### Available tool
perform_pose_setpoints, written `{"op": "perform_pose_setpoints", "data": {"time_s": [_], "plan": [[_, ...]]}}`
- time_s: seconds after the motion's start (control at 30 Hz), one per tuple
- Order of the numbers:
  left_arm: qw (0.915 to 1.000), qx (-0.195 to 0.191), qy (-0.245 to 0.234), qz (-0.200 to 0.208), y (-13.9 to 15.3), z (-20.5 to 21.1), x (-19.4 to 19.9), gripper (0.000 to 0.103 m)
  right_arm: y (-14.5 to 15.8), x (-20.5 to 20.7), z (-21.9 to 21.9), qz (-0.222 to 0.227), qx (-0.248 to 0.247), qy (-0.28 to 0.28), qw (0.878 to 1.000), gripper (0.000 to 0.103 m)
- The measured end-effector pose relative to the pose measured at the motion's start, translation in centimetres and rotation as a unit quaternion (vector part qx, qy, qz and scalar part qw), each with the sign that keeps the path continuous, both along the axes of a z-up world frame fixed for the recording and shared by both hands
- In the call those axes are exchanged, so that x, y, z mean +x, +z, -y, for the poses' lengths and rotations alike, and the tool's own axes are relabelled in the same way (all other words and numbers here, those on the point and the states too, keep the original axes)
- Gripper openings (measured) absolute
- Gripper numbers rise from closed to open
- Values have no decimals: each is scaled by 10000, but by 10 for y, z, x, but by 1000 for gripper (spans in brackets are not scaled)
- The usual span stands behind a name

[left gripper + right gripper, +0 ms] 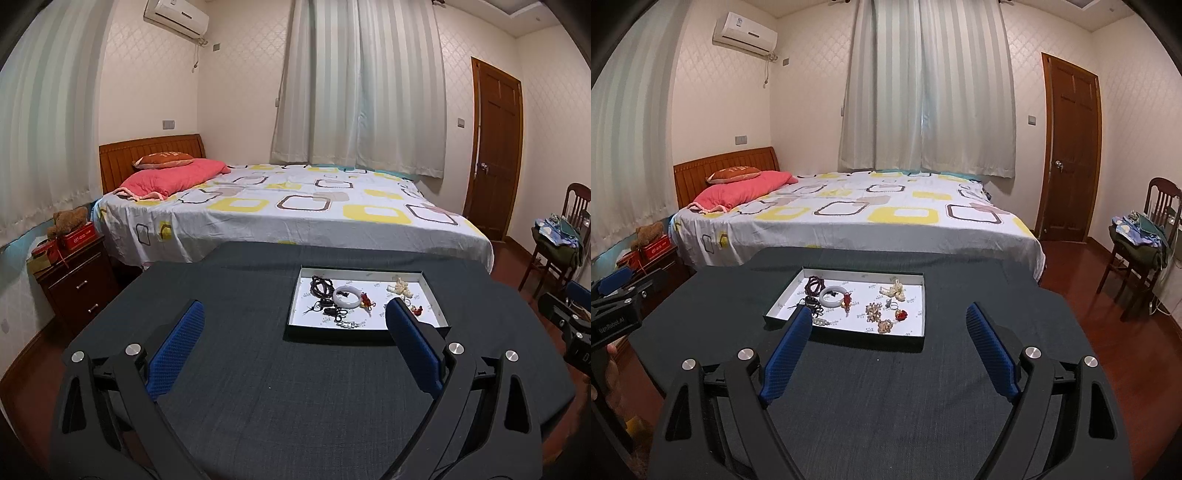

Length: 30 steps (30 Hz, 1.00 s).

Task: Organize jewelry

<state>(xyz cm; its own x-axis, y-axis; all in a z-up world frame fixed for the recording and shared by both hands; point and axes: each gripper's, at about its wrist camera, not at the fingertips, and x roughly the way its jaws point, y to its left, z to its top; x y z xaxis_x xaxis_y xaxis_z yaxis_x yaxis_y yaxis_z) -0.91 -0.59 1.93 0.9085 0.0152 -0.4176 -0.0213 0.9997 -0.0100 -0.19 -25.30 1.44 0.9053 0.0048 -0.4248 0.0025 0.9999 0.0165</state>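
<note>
— Jewelry [849, 302] is seen where?
— It is laid loose in a shallow tray [919, 295] on the dark tabletop [886, 387]: a pale bangle [833, 296], dark beads [815, 284] and a red charm [901, 315] are scattered on its white floor.
— And the fingers?
— Those of the left gripper [295, 314] and of the right gripper [886, 317] are spread wide; nothing is held. Both are kept above the tabletop, short of the tray.

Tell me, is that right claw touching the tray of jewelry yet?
Apart. The right wrist view shows the right claw open and empty, its blue fingers over dark cloth short of the tray.
</note>
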Motion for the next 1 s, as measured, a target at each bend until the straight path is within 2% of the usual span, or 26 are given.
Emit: {"op": "perform_pose_setpoints", "data": {"time_s": [1.0], "plan": [[10000, -52, -1, -49, -4, -2, -1, 96, 3, 0, -9, -23, -16, 51, 10000, 83]]}}
